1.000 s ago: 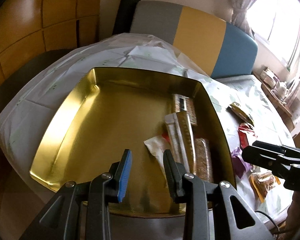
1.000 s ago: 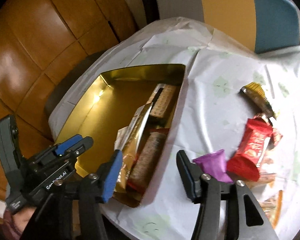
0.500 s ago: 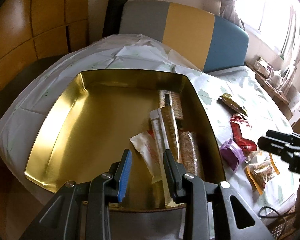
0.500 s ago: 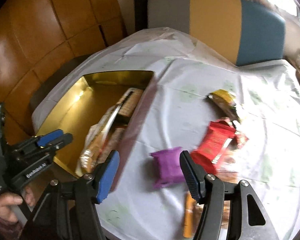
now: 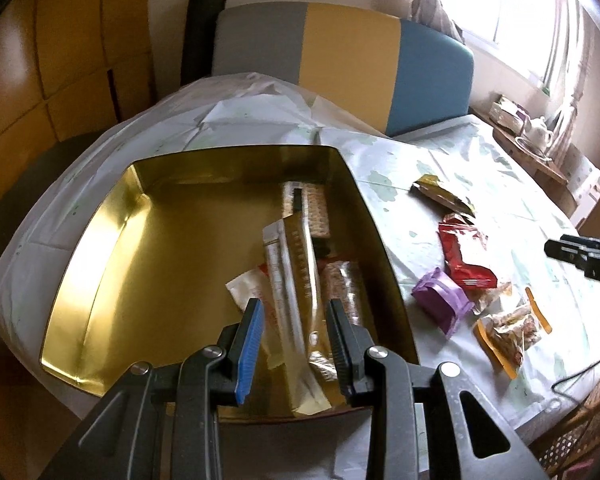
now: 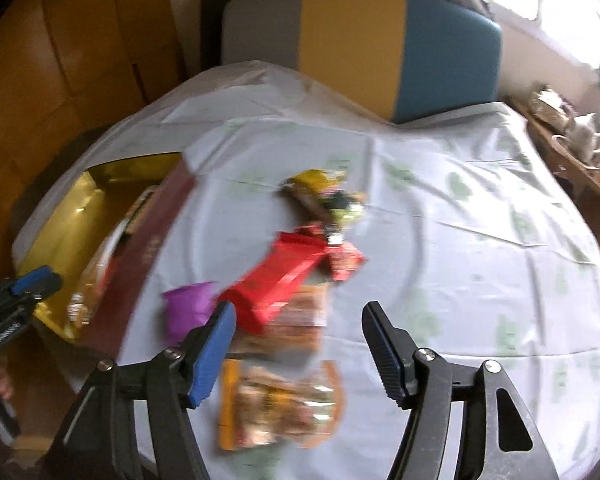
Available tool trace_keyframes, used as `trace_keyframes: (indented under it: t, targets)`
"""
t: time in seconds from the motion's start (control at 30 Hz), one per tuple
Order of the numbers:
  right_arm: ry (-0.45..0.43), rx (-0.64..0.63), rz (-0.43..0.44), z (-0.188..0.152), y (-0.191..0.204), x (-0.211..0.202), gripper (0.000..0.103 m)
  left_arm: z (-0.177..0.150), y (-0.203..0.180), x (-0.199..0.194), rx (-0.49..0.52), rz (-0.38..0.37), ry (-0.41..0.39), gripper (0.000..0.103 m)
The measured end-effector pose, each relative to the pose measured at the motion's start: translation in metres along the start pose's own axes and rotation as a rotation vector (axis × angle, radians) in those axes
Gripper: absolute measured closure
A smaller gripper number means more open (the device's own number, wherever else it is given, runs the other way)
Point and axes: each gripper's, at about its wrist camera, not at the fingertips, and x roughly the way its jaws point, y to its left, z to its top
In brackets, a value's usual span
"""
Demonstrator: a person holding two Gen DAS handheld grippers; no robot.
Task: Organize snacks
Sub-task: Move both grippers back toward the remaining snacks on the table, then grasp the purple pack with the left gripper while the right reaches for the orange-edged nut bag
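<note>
A shallow gold tray (image 5: 100,248) lies on the white tablecloth and holds several snack packs along its right side, among them a long gold packet (image 5: 296,264) and a cracker pack (image 5: 312,208). My left gripper (image 5: 294,308) hovers over the tray's near edge, jaws drawn close together, gripping nothing. Right of the tray lie a purple packet (image 6: 188,308), a red packet (image 6: 276,276), a clear bag of mixed snacks (image 6: 276,404) and a gold wrapper (image 6: 320,188). My right gripper (image 6: 298,312) hangs above these loose snacks with its jaws opening and nothing between them.
A chair back (image 5: 340,56) in grey, yellow and blue stands behind the table. A side shelf with a teapot (image 5: 540,132) is at the far right by the window. The tablecloth's near edge (image 6: 460,420) drops off just below the clear bag. The picture from the right wrist is blurred.
My right gripper has swung right from the tray's edge to above the loose snacks, and its jaws have widened. My left gripper has drifted slightly right over the tray, jaws unchanged.
</note>
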Motion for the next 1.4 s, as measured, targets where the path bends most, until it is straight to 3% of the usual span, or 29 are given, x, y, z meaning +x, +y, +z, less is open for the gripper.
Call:
trace_keyframes:
  t: [0.2,0.43,0.57,0.67,0.77,0.97,1.03,1.27,1.4]
  targets:
    - [0.006,0.086,-0.11,-0.004,-0.061,0.002,0.035,0.004,-0.022,-0.001,0.055,-0.033,0.001,0.07]
    - [0.092,0.366,-0.151,-0.019,-0.127,0.02,0.034,0.005,-0.069,-0.001,0.169,-0.117,0.008,0.07]
    - [0.084,0.389,-0.141,-0.019,-0.13,0.018,0.031,0.002,-0.097,0.002,0.251,-0.165,0.028,0.07]
    - [0.08,0.379,-0.13,-0.02,-0.126,0.018,0.028,0.005,-0.114,0.01,0.244,-0.248,0.111,0.07]
    - [0.078,0.369,-0.127,-0.02,-0.123,0.018,0.027,0.007,-0.13,0.015,0.261,-0.279,0.146,0.07]
    - [0.061,0.372,-0.101,-0.019,-0.122,0.015,0.025,0.017,-0.148,0.045,0.15,-0.325,0.289,0.063]
    - [0.052,0.378,-0.093,-0.019,-0.123,0.013,0.025,0.021,-0.148,0.055,0.09,-0.327,0.338,0.052]
    - [0.024,0.401,-0.06,-0.016,-0.126,0.007,0.025,0.038,-0.132,0.072,-0.111,-0.257,0.414,0.05]
    - [0.009,0.408,-0.041,-0.015,-0.127,0.003,0.024,0.041,-0.125,0.076,-0.139,-0.192,0.428,0.05]
